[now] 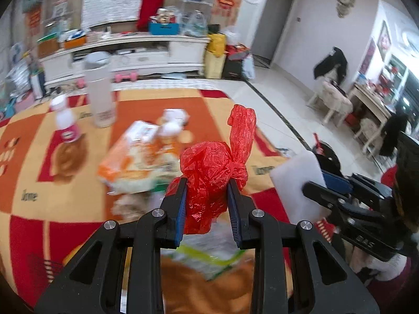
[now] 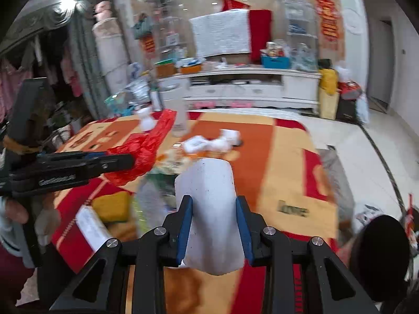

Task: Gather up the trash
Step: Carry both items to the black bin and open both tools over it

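Observation:
My left gripper (image 1: 207, 187) is shut on a knotted red plastic bag (image 1: 213, 167), held up above the table; its twisted tail sticks up past the knot. In the right wrist view the same red bag (image 2: 146, 146) shows at the left, clamped in the left gripper (image 2: 131, 161). My right gripper (image 2: 214, 204) is shut on a white foam block (image 2: 207, 196) that stands up between the blue pads. That block (image 1: 298, 175) also appears at the right of the left wrist view.
The table has an orange, red and yellow cloth (image 1: 34, 178). On it lie an orange-and-white packet (image 1: 131, 162), crumpled white wrappers (image 2: 212, 141), a small pink-labelled bottle (image 1: 65, 123), a tall clear tumbler (image 1: 100, 96) and a yellow sponge (image 2: 111, 205). A white TV cabinet (image 2: 248, 89) stands behind.

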Motion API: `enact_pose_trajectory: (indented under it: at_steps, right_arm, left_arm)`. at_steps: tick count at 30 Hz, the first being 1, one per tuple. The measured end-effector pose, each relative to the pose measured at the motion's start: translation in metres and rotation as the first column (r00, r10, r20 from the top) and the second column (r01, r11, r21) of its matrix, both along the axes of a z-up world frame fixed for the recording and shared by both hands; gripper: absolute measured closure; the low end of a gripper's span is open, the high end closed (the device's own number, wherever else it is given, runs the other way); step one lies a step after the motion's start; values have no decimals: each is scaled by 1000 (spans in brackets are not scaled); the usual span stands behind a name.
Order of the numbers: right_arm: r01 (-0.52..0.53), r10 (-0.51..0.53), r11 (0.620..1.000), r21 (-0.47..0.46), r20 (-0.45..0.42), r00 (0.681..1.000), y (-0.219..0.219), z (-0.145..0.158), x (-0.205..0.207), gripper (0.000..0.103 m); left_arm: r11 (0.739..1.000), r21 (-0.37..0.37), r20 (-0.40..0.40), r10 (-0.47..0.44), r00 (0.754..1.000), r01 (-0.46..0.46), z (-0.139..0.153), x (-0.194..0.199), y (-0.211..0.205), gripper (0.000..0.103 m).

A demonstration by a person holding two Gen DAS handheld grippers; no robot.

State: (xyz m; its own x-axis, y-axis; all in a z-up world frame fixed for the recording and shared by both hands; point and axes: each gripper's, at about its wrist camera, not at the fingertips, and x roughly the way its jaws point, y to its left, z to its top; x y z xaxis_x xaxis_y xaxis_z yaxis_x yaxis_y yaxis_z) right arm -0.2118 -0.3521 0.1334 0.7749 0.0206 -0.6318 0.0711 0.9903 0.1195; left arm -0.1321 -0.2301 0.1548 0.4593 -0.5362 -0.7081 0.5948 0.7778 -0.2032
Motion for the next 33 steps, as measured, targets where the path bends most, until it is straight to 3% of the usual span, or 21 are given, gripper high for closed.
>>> enact_pose_trajectory:
  at_steps: [6,14,23,27,29,31,33]
  right_arm:
    - [124,-124,992,-2,-25,992,-62,-12,-21,71]
    - [276,-275,961,-3,-73,959,-145,-33,-52,71]
    - [453,-448,891,20,-113,887,-237,-51,-94,71]
    - [508,-501,861,28,-132,855,-263,-58,-105,71]
    - [523,-515,852,23,-139,846,-270,-61,-106,71]
    - [538,-530,843,22,-148,835,-274,-64,-109,64]
    - [561,-552,828,28,-139,822,-278,-66,-112,42]
  left_arm:
    - [996,2,-14,-88,996,88,2,-18,-70,77]
    - [981,28,-36,-189,981,190,-8,-43,-159,77]
    - [965,59,-94,-250,964,256,-36,-61,-258,76]
    - [961,23,-140,-270,952,276,-51,-63,-285,74]
    - [958,-4,-163,-284,945,288,-58,-61,-294,68]
    - [950,-52,-202,-312,928,308,-67,-58,-301,53]
    - [947,-72,-224,-323,920,315,-71,-57,-305,48]
